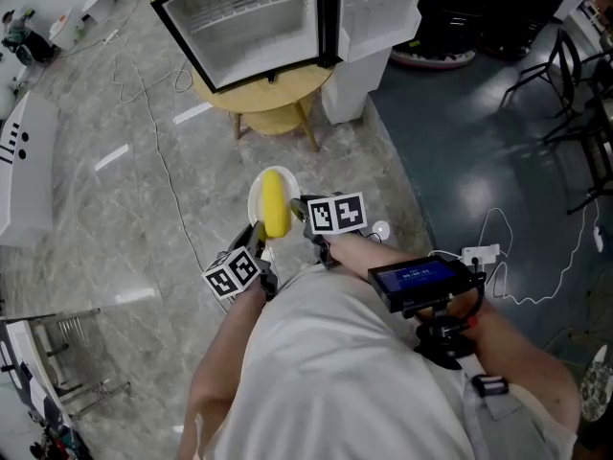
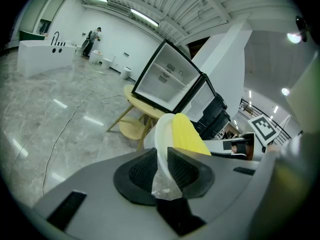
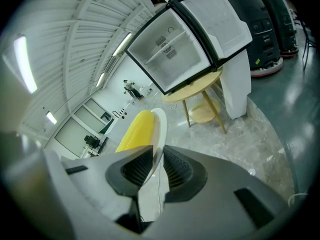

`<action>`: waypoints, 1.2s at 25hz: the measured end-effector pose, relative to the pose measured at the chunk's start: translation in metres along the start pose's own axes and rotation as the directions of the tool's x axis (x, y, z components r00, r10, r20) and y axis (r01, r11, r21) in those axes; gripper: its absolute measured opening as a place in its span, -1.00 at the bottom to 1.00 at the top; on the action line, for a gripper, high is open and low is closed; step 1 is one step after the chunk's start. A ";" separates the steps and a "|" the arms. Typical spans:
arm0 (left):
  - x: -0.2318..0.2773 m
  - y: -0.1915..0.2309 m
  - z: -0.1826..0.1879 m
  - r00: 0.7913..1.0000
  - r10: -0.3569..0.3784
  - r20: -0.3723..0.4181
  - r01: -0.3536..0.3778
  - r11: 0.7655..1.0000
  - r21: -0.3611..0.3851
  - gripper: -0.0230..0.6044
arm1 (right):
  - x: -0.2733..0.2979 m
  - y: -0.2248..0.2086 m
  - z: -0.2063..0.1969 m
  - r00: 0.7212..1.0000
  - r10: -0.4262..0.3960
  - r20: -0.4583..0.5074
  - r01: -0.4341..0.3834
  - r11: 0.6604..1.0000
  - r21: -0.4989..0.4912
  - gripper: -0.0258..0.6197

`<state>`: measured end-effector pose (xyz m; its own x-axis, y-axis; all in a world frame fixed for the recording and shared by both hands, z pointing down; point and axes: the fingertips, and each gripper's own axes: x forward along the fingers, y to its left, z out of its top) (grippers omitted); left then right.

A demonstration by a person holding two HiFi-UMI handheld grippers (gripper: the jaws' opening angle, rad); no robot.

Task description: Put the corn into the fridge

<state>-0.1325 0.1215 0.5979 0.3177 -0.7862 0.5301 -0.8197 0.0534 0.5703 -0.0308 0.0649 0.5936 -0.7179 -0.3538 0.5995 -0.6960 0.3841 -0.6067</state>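
Note:
A yellow corn cob point(image 1: 275, 202) lies on a small white plate point(image 1: 255, 199), held in the air over the marble floor. My left gripper point(image 1: 257, 237) is shut on the plate's near-left rim, and my right gripper point(image 1: 305, 211) is shut on its right rim. In the left gripper view the plate point(image 2: 162, 131) stands edge-on between the jaws of the left gripper point(image 2: 161, 156), with the corn point(image 2: 187, 134) to the right. In the right gripper view the right gripper point(image 3: 154, 161) clamps the plate point(image 3: 159, 126), with the corn point(image 3: 134, 131) to the left. Ahead, the mini fridge point(image 1: 254, 17) stands open on a round wooden table point(image 1: 273, 94).
The fridge door point(image 1: 383, 8) is swung out to the right, beside a white pillar point(image 1: 350, 89). Cables point(image 1: 153, 151) trail over the floor on the left. A white counter point(image 1: 24, 161) stands far left, a metal rack point(image 1: 67, 353) near left, and black chairs point(image 1: 575, 94) on the right.

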 end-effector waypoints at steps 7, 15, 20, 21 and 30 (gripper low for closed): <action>0.000 -0.001 0.000 1.000 -0.002 0.005 0.002 1.000 -0.001 -0.72 | -0.001 0.000 0.001 1.000 -0.007 -0.002 0.007 1.000 -0.011 -0.70; 0.003 -0.004 -0.006 1.000 -0.011 -0.005 0.011 1.000 -0.005 -0.72 | -0.004 -0.005 -0.003 1.000 -0.015 -0.002 0.015 1.000 -0.008 -0.70; 0.007 -0.009 -0.009 1.000 -0.022 -0.008 0.022 1.000 -0.004 -0.72 | -0.009 -0.011 -0.002 1.000 -0.020 0.008 0.020 1.000 -0.006 -0.70; 0.009 -0.011 -0.009 1.000 -0.023 -0.009 0.023 1.000 -0.004 -0.72 | -0.010 -0.012 -0.001 1.000 -0.021 0.009 0.021 1.000 -0.006 -0.70; 0.034 -0.023 0.002 0.999 -0.029 -0.030 0.029 1.000 -0.002 -0.72 | -0.013 -0.032 0.020 0.999 -0.031 0.011 0.031 0.999 0.007 -0.70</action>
<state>-0.1035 0.0928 0.6013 0.3556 -0.7685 0.5319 -0.8093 0.0315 0.5866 0.0000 0.0402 0.5947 -0.6960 -0.3750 0.6124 -0.7180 0.3673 -0.5912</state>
